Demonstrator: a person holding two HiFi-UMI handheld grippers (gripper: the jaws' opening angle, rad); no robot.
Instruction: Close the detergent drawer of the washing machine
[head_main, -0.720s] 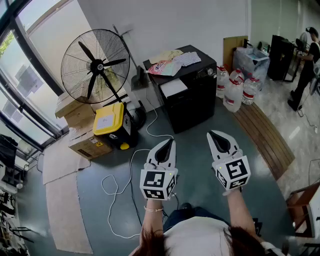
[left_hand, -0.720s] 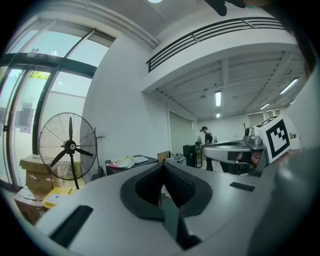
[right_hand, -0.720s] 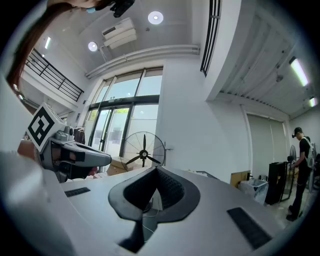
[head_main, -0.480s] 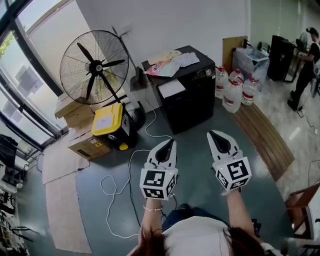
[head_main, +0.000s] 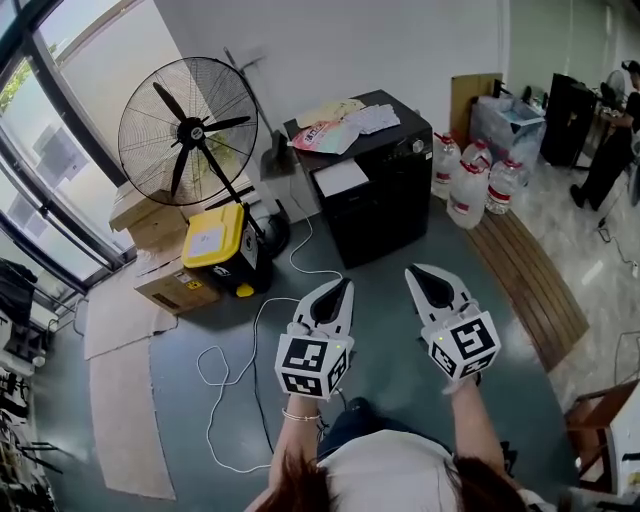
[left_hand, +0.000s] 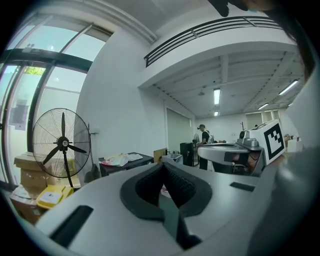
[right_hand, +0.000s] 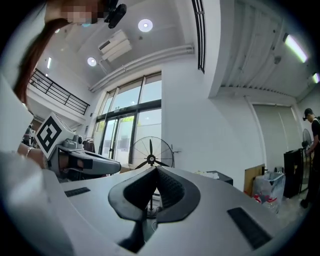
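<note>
**Both grippers closed and empty, held level ahead of the body; washing machine well apart.**

The left gripper (head_main: 340, 286) and right gripper (head_main: 412, 271) sit side by side in front of the torso. The forearms are extended, the marker cubes face the person, and the jaw tips point forward, roughly level. Each pair of jaws is pressed together with nothing between. Across open floor, the black washing machine (head_main: 385, 200) stands against the wall. Its white detergent drawer (head_main: 343, 177) protrudes from the upper front. A standing fan (head_main: 188, 125) stands to the machine's left.

One fan (head_main: 187, 130), two tools (head_main: 343, 284) (head_main: 413, 270)
</note>
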